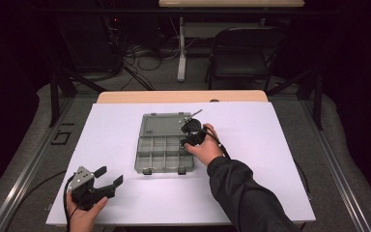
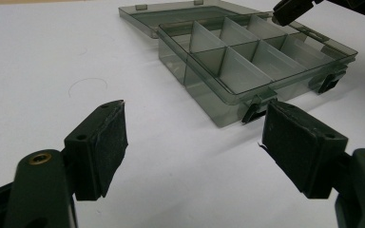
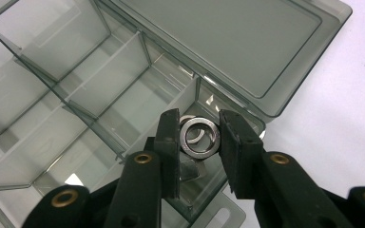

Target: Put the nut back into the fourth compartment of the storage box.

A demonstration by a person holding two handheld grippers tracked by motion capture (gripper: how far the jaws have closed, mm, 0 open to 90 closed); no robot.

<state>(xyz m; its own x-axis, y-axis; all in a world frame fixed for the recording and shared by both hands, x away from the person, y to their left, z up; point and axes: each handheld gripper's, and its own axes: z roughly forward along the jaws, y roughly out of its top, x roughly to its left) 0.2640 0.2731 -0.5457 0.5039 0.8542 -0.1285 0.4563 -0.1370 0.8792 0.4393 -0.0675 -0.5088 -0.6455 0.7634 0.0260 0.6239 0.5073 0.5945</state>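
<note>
1. the right gripper [image 3: 198, 137] has its jaws clamped on a metal ring [image 3: 199, 136], held over a corner compartment of the open plastic box [image 3: 76, 95].
2. more metal pieces lie in that compartment under the ring.
3. the box [image 1: 164, 147] sits mid counter [image 1: 270, 159] on white paper, lid flat behind it.
4. the left gripper [image 1: 107, 177] rests near the counter's front left edge, well apart from the box, jaws wide apart and holding nothing.

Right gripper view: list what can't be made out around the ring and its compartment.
- Metal ring, held by the right hand-held gripper: its sides are covered by the pads.
- More metal lies below it; jaws hide the count.
- Organizer box: near corner cut off by the frame's bottom edge.
</note>
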